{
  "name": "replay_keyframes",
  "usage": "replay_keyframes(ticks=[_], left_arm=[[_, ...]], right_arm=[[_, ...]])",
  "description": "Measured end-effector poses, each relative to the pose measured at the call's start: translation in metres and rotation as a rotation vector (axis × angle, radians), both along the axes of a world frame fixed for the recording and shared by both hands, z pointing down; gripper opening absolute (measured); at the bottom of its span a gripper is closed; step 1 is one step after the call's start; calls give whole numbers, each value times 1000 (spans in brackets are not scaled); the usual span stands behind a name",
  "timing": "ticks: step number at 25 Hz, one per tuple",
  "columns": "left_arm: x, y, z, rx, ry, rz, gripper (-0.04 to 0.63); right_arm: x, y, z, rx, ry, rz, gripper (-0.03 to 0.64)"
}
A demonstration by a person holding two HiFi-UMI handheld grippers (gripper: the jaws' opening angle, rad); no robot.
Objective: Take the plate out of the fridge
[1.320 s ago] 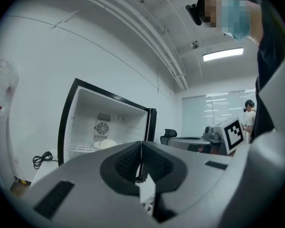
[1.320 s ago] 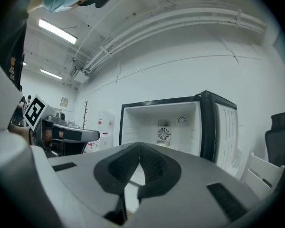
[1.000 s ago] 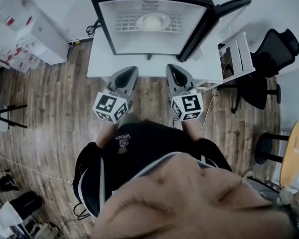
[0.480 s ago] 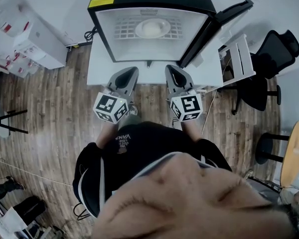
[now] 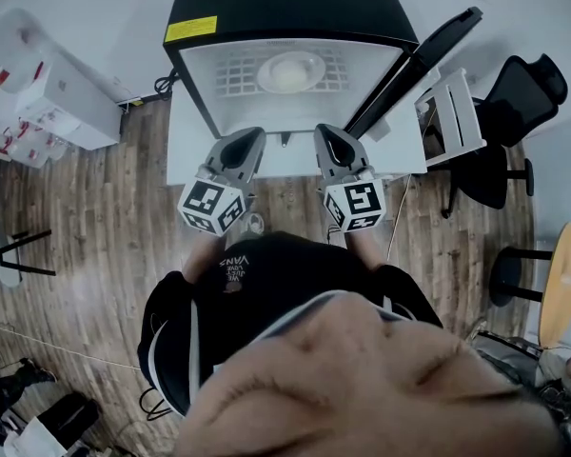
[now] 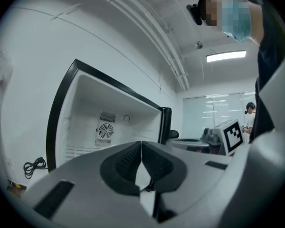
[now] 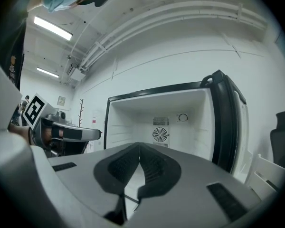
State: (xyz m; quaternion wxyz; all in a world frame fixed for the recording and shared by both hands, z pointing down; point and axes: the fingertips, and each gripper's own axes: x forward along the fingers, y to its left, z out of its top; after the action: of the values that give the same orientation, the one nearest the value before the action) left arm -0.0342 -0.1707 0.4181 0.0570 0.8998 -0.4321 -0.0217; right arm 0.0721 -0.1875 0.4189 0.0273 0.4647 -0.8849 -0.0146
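— What is seen largest?
— A black fridge point(image 5: 266, 3) is set on a white stand point(image 5: 186, 136), with its door point(image 5: 428, 46) swung open.
— And the grippers?
— The left gripper point(image 5: 250, 134) and the right gripper point(image 5: 325, 130) are held side by side before the opening. Each pair of jaws is pressed together, with nothing pinched.
— The plate?
— The plate point(image 5: 290, 69) is seen resting on the wire shelf point(image 5: 233, 65) inside, apart from both.

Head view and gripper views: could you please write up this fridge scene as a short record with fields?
fridge: small, black, standing on a white table
door: open, swung to the right in the head view
plate: white, on the wire shelf inside, untouched
left gripper: shut, empty, in front of the fridge opening
right gripper: shut, empty, beside the left one
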Motion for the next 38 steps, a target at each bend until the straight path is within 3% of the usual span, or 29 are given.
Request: replay_keyframes(ticks=[29,38], left_arm=[[-30,-54,4,-9,8,187,17],[-28,-65,13,-33,6,207,17]], right_arm=[[-31,-43,-1,-6,-1,185,12],[-32,-52,6,-23,-12,196,12]])
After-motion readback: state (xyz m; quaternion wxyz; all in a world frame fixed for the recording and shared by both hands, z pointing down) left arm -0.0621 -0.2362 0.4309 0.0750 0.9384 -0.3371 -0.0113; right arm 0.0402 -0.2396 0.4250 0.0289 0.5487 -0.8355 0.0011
